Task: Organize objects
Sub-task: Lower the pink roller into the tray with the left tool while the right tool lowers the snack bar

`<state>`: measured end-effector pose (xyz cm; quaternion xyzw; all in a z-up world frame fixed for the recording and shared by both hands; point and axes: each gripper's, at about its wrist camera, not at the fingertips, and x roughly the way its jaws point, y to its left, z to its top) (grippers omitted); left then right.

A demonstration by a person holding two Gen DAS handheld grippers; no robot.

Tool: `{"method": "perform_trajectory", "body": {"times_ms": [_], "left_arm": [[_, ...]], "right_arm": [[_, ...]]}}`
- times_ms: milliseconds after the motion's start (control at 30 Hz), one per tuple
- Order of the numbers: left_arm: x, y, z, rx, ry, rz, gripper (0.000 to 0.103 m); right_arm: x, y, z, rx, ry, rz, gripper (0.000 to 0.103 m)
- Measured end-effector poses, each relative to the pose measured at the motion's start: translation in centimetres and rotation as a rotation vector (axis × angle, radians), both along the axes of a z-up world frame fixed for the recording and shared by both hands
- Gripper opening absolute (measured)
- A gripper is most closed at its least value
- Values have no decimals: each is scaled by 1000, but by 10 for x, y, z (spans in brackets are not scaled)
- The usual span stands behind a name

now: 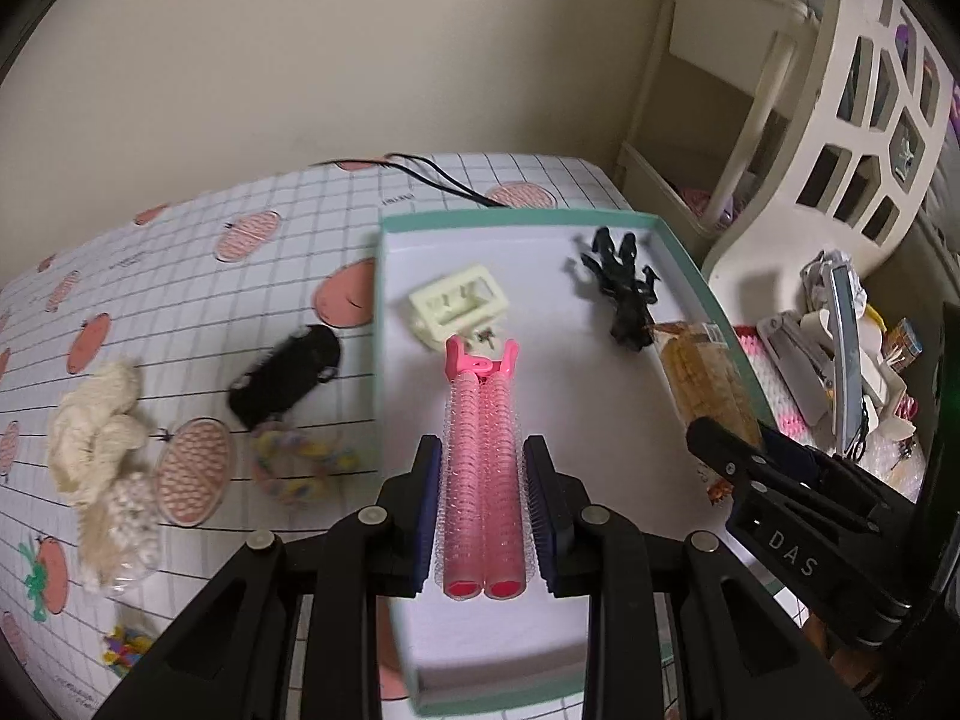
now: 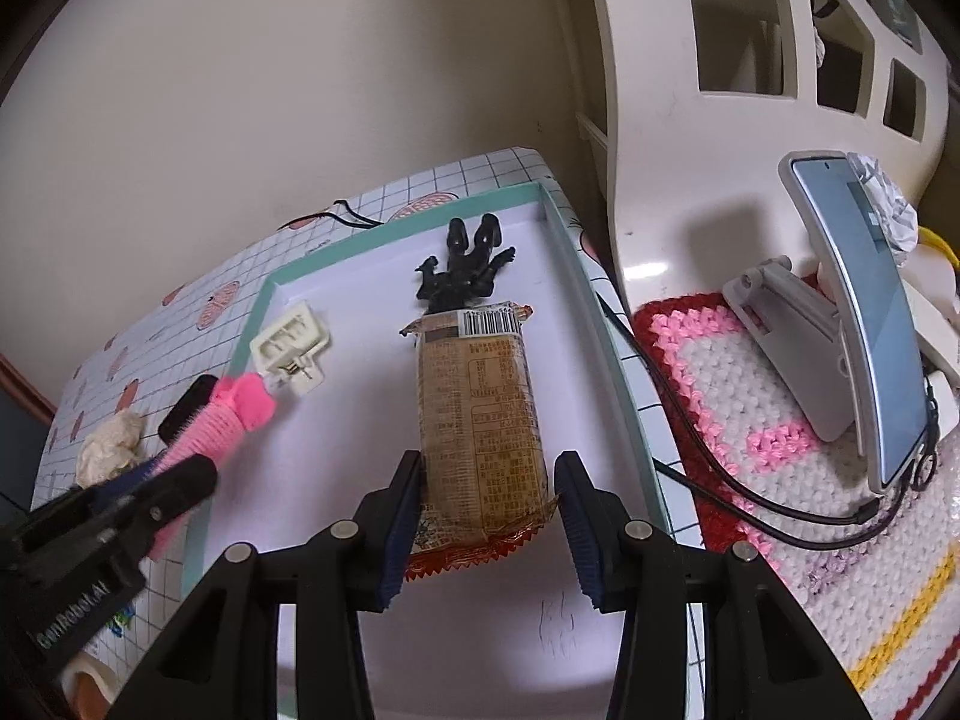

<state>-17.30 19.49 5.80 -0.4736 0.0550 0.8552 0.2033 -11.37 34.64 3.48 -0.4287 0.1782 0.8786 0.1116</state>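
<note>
Left gripper (image 1: 482, 498) clamped on pink hair-roller clip (image 1: 481, 468), blue pads pressing both sides of the twin rollers, clip pointing forward over the white tray floor; lifted or resting, cannot tell. Pink hinge end close to cream claw clip (image 1: 459, 304), contact unclear in left view; right view shows the roller tip (image 2: 243, 405) just beside the cream clip (image 2: 292, 343). Right gripper (image 2: 486, 516) straddling brown snack packet (image 2: 483, 420), left pad touching the wrapper edge, right pad with a visible gap, so part-open, not gripping. Packet lying lengthwise inside teal-rimmed tray (image 1: 690, 264), barcode end toward the far side, touching black claw clip (image 2: 465, 270) near the tray's far right corner. Same black clip (image 1: 624, 285) in left view beside the packet (image 1: 708, 384) along the right rim. Outside the tray on the grid-pattern tablecloth (image 1: 180, 252): black fuzzy clip (image 1: 285, 384), cream scrunchie (image 1: 96, 432), multicolour scrunchie (image 1: 294, 462), small colourful bands (image 1: 126, 654) near the bottom edge. Black cable (image 1: 438, 177) running behind the tray. Right of the table: crocheted mat (image 2: 750, 396) carrying a phone (image 2: 864, 324) on a grey stand (image 2: 786, 336), white lattice basket (image 2: 750, 60) behind it.
</note>
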Motion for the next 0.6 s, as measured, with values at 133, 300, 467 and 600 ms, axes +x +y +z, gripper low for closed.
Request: {"method": "perform_trajectory", "body": {"times_ms": [133, 300, 467, 600], "left_arm": [[-2, 9, -9, -8, -5, -26, 28], [-6, 14, -22, -34, -26, -29, 29], [-7, 13, -30, -39, -50, -24, 29], [-5, 13, -31, -41, -61, -29, 29]], "right_arm": [[-3, 0, -2, 12, 6, -6, 47], [-4, 1, -6, 10, 6, -26, 47], [-3, 2, -6, 22, 3, -37, 47], [-3, 3, -8, 30, -12, -47, 47]]}}
